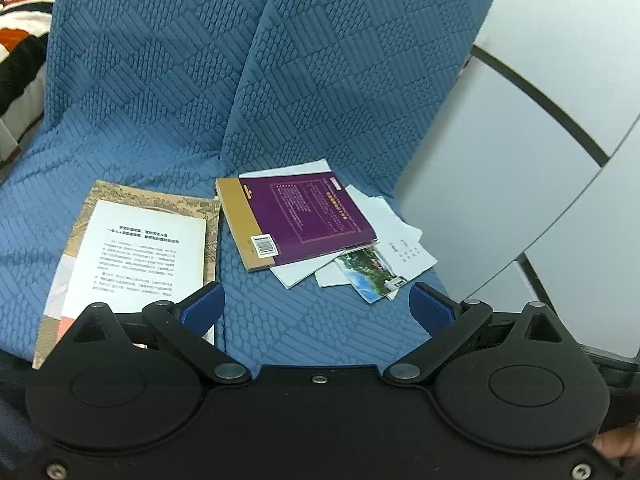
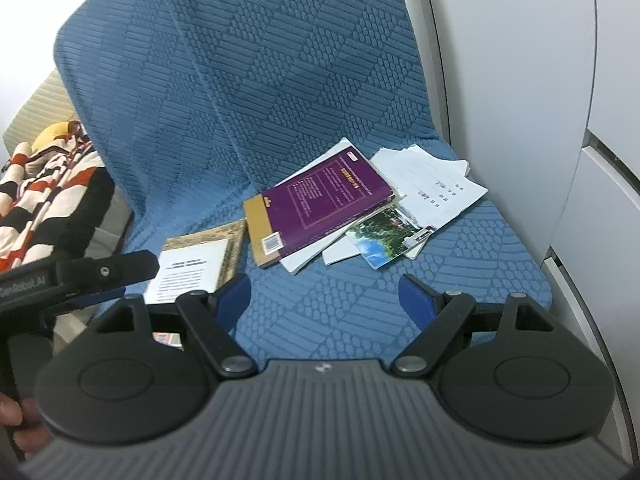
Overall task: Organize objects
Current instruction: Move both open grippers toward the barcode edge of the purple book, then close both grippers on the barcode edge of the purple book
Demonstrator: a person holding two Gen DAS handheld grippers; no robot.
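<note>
Books and loose papers lie on a blue quilted sofa seat (image 1: 320,332), and both grippers hang above it with nothing between their fingers.

From the left wrist camera, the left gripper (image 1: 316,306) has its blue-padded jaws spread wide over bare cover. A beige book (image 1: 132,256) with a white printed panel lies flat at the left, its near edge passing under the left finger in the picture. Just to its right, a purple book (image 1: 304,216) with a tan spine strip and a barcode sits at an angle on top of a pile of white papers (image 1: 400,236). A card with a landscape photo (image 1: 372,276) sticks out from under the purple book's near corner. A pale cabinet panel (image 1: 500,152) stands close at the right, and a striped blanket (image 1: 20,12) shows at the upper left.

From the right wrist camera, the right gripper (image 2: 324,300) also has its jaws standing apart, empty, over the cover in front of the pile. The purple book (image 2: 324,204) lies across the papers (image 2: 436,188), with the photo card (image 2: 384,236) at its near right corner. The beige book (image 2: 200,264) lies to the left, partly hidden behind the left gripper (image 2: 100,276), which comes in from the left edge. The blanket (image 2: 44,200) is heaped beyond the seat's left end.
</note>
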